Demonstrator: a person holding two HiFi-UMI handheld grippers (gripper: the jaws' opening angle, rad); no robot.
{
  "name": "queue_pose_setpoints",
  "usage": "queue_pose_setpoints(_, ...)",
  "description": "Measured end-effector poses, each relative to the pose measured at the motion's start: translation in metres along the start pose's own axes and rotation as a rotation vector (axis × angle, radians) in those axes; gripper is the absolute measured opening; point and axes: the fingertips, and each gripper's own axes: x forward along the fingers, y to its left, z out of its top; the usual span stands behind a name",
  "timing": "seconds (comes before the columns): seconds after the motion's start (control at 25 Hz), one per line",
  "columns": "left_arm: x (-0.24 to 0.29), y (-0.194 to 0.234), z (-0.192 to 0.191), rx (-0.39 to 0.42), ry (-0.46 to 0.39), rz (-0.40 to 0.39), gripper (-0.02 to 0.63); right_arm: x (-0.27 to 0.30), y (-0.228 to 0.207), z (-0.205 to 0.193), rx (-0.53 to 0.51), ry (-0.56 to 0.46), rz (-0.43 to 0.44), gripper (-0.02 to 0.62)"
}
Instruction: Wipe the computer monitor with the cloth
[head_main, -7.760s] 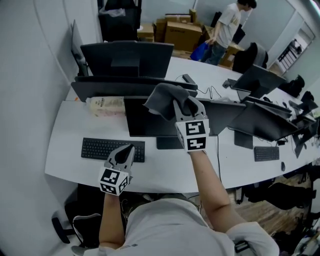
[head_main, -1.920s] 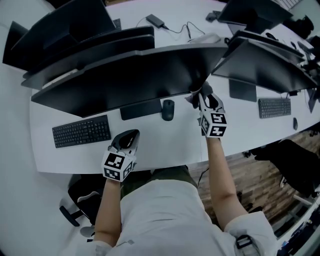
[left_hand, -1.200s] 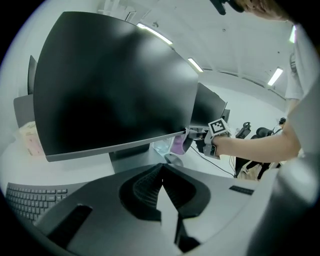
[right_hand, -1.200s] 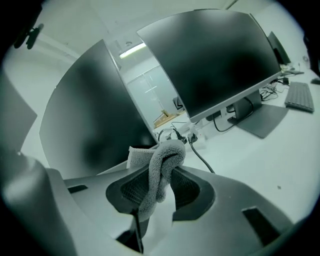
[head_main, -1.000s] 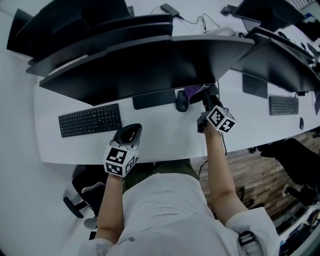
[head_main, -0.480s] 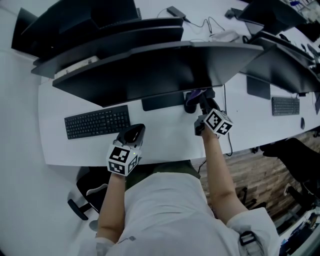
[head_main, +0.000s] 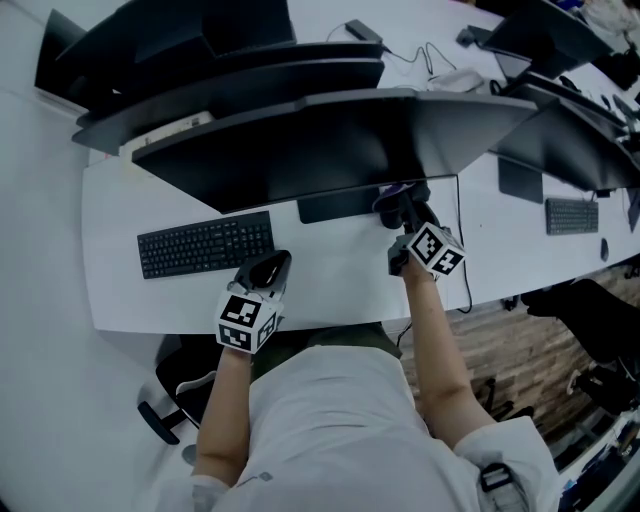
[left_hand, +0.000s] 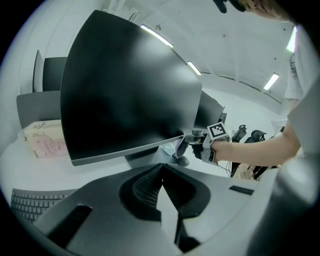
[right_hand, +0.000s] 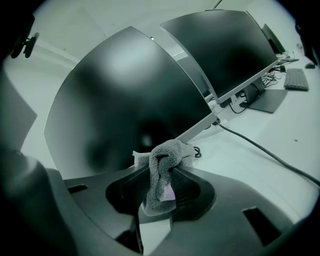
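My right tongs (right_hand: 159, 186) pinch the bunched grey cloth (right_hand: 166, 154), which has come down from the top of the computer monitor (head_main: 300, 150) to its bottom edge, right of the stand (head_main: 335, 207). That stroke looks spent; I judge the screen's left part still wants wiping. My left tongs (left_hand: 161, 181), pressed together and empty, hover over the front edge of the surface (head_main: 335, 275), beside the keyboard (head_main: 205, 243).

We saw the monitor (head_main: 330, 140) as a wide, curved panel, its screen dark, standing upright on its base. The cloth (right_hand: 162, 175) was grey and fluffy with a small purple tag, bunched into a wad and pinched between the jaws of the right gripper (head_main: 400, 203). It sat by the monitor's lower right corner; we could not tell whether it touched.
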Motion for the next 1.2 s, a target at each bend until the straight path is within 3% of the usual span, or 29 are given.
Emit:
queue_pose_setpoints(0.4,-0.019,0.024,-0.010,-0.012,-0.007,-0.002,0.002,0.007,0.028,-0.023,-0.010,0.007,0.012,0.124)
queue_pose_setpoints(1.2,-0.049,0.073,-0.027,-0.026,-0.011,-0.020,0.002,0.029,0.135,-0.096,-0.048,0.104,0.147,0.123)
